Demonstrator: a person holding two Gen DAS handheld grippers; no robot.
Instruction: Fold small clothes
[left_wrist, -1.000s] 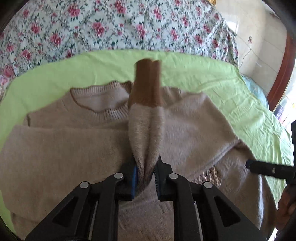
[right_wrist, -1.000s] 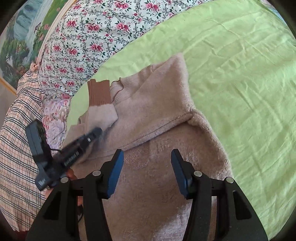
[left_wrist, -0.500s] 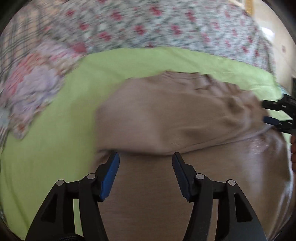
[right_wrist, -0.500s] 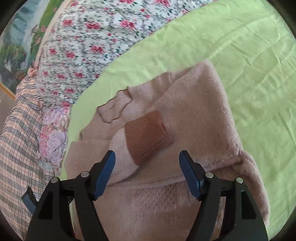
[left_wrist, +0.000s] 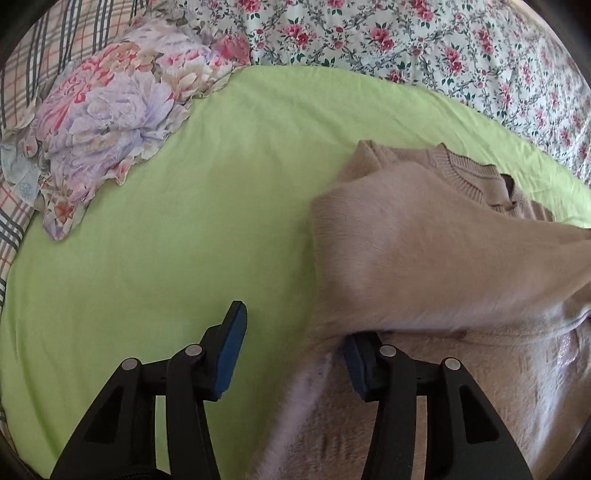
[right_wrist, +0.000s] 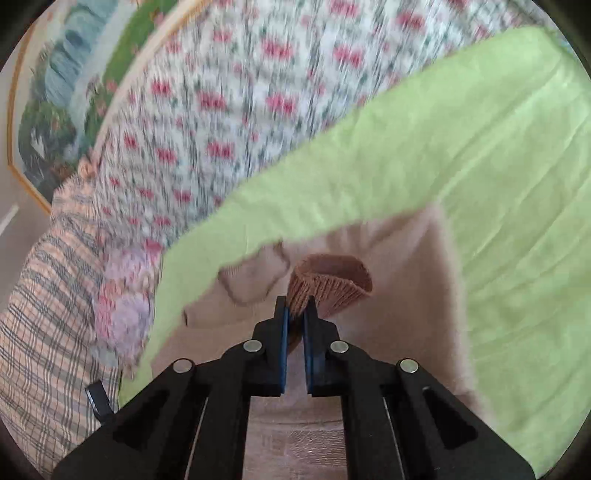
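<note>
Bed with a lime-green sheet (left_wrist: 229, 192) under floral bedding (left_wrist: 424, 40), beige sweater (left_wrist: 424, 251) lying on the sheet, right gripper (right_wrist: 295, 314) jaws clenched on its brown ribbed cuff (right_wrist: 332, 284) (lifted), left gripper (left_wrist: 295, 347) jaws parted, just narrowing, grasping nothing, at the sweater's edge.

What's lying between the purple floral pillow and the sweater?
Nothing but bare green sheet: the left wrist view shows it running unbroken from the pillow to the sweater.

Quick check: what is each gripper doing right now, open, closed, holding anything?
Left gripper: open, straddling the sweater edge.
Right gripper: shut on the brown cuff.
</note>
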